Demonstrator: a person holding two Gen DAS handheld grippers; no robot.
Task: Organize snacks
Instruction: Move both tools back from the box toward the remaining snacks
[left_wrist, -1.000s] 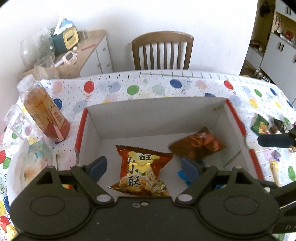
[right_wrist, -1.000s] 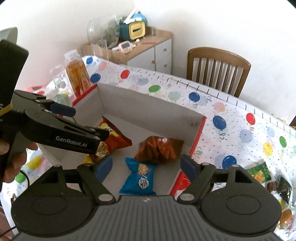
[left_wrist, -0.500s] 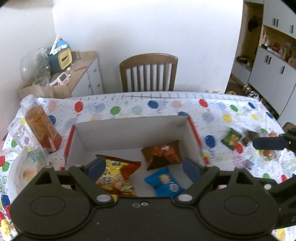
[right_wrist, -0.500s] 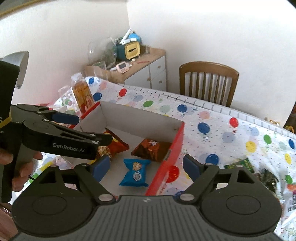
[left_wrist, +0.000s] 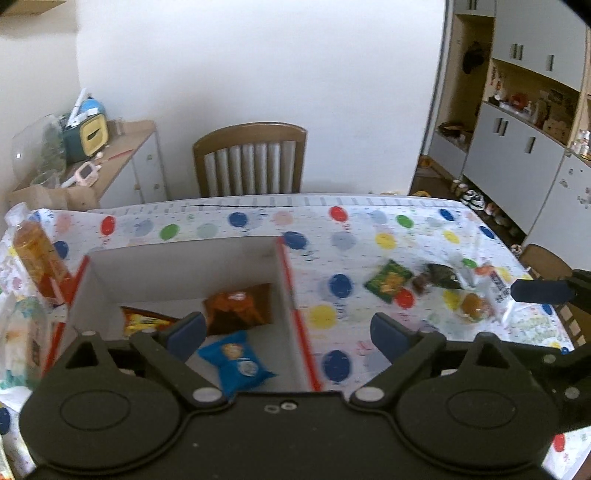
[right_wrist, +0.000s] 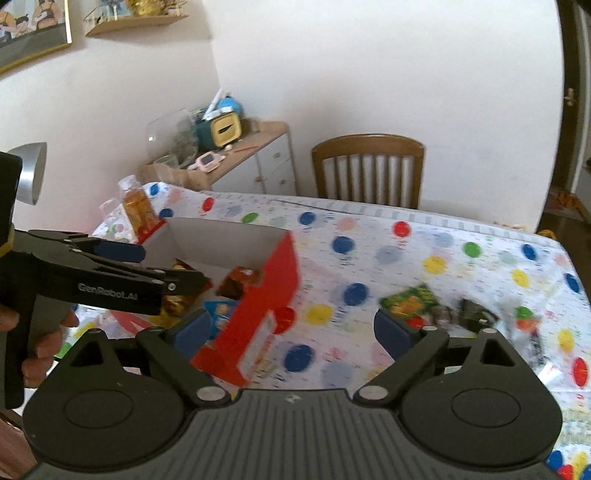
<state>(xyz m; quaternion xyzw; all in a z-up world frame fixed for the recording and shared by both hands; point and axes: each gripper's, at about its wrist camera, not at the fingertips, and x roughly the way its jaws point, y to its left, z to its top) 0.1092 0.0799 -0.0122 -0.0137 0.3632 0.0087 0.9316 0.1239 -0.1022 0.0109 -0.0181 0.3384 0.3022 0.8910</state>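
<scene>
Both tools are up off the table, nothing held. Left gripper (left_wrist: 284, 328) jaws spread wide, empty, hovering at the near right corner of the white-lined cardboard box with red outer walls (left_wrist: 291, 291). Right gripper (right_wrist: 291, 326) also spread wide, empty, above the balloon-print tablecloth (right_wrist: 436, 240) between the box and the loose snacks.

In the box already: blue foil pouch (left_wrist: 236, 363) near the front, brown-orange crinkled packet (left_wrist: 236, 308) behind it, yellow-red chip bag (left_wrist: 146, 321) to the left, half hidden by a finger.

Still out on the cloth, well right of the box: green square sachet (left_wrist: 388, 280), dark wrapped pieces just beside it (left_wrist: 437, 275), an orange round item in clear wrap (left_wrist: 474, 306). All are blurred, so details are unclear.

Handling guess: all light, soft, air-puffed film. Slippery and crushable. Pinch the flat sealed edge or a corner, not the belly. The green sachet lies flat, so a finger likely needs to slide under an edge.

Room: open cloth between box and pile, clear travel path. The box's right wall stands tall, so a carried packet has to go over the rim. The pile is tightly clustered, so neighbours may get dragged. Amber drink bottle (left_wrist: 35, 258) stands beside the box's left wall, clear of the path. Table's right edge is close behind the pile.
</scene>
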